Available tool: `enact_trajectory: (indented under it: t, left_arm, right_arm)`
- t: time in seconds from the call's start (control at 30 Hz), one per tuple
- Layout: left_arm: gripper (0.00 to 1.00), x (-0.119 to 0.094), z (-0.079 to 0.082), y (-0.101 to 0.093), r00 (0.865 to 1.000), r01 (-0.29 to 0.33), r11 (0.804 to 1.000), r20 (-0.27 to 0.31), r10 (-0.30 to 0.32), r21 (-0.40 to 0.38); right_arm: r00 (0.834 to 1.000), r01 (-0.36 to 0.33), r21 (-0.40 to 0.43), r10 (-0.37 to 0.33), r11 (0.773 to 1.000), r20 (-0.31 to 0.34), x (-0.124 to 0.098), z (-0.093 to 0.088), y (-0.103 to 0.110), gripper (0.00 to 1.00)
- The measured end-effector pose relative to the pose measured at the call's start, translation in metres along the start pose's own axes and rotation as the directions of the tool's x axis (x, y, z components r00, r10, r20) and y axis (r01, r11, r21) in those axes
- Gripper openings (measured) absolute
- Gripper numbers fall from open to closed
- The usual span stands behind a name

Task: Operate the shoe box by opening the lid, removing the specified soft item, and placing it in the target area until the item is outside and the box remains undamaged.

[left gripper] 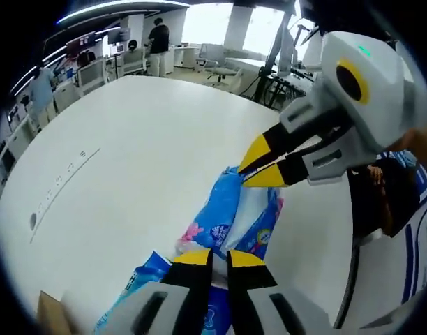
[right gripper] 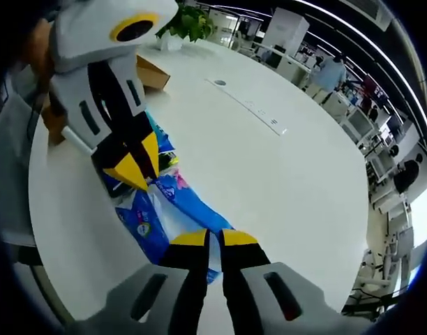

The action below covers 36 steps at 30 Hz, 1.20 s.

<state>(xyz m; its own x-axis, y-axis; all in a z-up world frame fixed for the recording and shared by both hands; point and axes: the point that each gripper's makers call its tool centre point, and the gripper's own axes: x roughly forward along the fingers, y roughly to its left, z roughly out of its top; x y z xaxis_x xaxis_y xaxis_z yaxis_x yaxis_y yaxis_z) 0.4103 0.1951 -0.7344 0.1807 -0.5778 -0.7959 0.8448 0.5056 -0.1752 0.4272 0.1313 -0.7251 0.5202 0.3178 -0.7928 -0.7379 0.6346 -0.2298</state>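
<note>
Left gripper, bottom centre, clamps the blue soft pack; right gripper, from the upper right, pinches its far end above the white table.

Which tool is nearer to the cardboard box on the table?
The left tool: it grips the blue packet at the end beside the cardboard box; the right tool grips the far end.

L tool + R tool both pinching blue pkg over white table.
</note>
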Motion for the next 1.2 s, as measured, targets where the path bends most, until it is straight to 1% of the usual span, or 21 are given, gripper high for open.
enact_trajectory:
  t: [0.17, 0.37, 0.53, 0.77, 0.9, 1.1, 1.2]
  left_arm:
    - [0.11, -0.007, -0.001, 0.000, 1.000, -0.007, 1.000, 0.009, 0.007, 0.001]
    - [0.15, -0.019, -0.001, -0.005, 1.000, -0.002, 1.000, 0.028, 0.002, 0.005]
    - [0.18, -0.034, -0.002, -0.007, 0.999, 0.000, 1.000, 0.047, 0.000, 0.004]
    - [0.23, -0.063, -0.011, -0.009, 0.997, -0.001, 1.000, 0.075, 0.001, -0.005]
    - [0.25, -0.078, -0.017, -0.007, 0.996, -0.008, 1.000, 0.090, 0.009, -0.014]
    - [0.29, -0.108, -0.028, -0.005, 0.993, -0.023, 0.999, 0.116, 0.026, -0.022]
    - [0.31, -0.122, -0.031, -0.005, 0.990, -0.030, 0.999, 0.138, 0.033, -0.027]
  right_arm:
    - [1.000, 0.006, 0.015, -0.006, 1.000, 0.013, -0.008, 0.003, 0.002, 0.08]
    - [1.000, 0.013, 0.029, -0.014, 0.999, 0.017, -0.023, 0.006, 0.008, 0.11]
    - [1.000, 0.013, 0.041, -0.014, 0.999, 0.026, -0.035, 0.011, 0.014, 0.14]
    - [0.999, 0.010, 0.040, -0.011, 0.999, 0.035, -0.048, 0.020, 0.027, 0.18]
    - [0.999, 0.000, 0.027, -0.002, 1.000, 0.043, -0.057, 0.029, 0.037, 0.20]
    - [0.997, -0.019, 0.025, 0.018, 1.000, 0.069, -0.068, 0.045, 0.053, 0.24]
    - [0.996, -0.036, 0.027, 0.034, 0.999, 0.081, -0.071, 0.053, 0.062, 0.26]
